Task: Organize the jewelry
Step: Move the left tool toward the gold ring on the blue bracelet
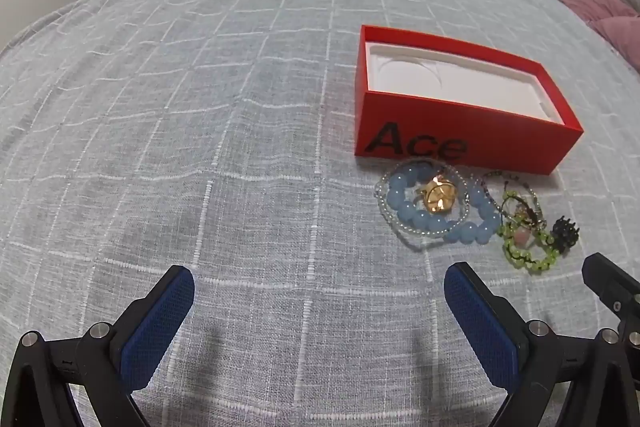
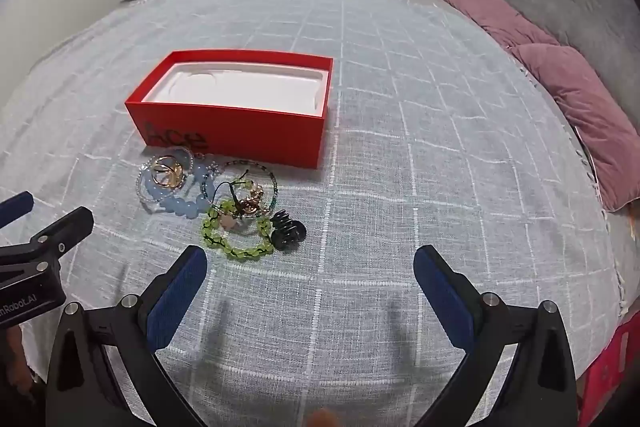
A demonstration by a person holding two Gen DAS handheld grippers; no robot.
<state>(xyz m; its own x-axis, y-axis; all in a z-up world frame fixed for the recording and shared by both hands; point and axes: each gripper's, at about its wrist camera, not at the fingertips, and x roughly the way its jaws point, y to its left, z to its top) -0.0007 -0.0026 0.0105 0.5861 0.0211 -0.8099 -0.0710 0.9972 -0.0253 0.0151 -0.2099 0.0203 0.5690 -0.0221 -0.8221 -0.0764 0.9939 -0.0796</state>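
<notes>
Below you, a grey checked bedspread (image 2: pixel 400 155) carries an open red box (image 2: pixel 236 131) near its middle. Jewelry lies heaped against the box's front wall: blue bead bracelet (image 1: pixel 436 223), green bead bracelet (image 2: pixel 236 247), black hair claw (image 2: pixel 286 229). Your left gripper (image 1: pixel 320 307) and right gripper (image 2: pixel 310 287) hover spread wide, holding nothing.

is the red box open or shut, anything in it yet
Open and empty. The red box has no lid on, and its white insert shows bare in both views. The jewelry pile lies outside, on the bedspread in front of it.
</notes>
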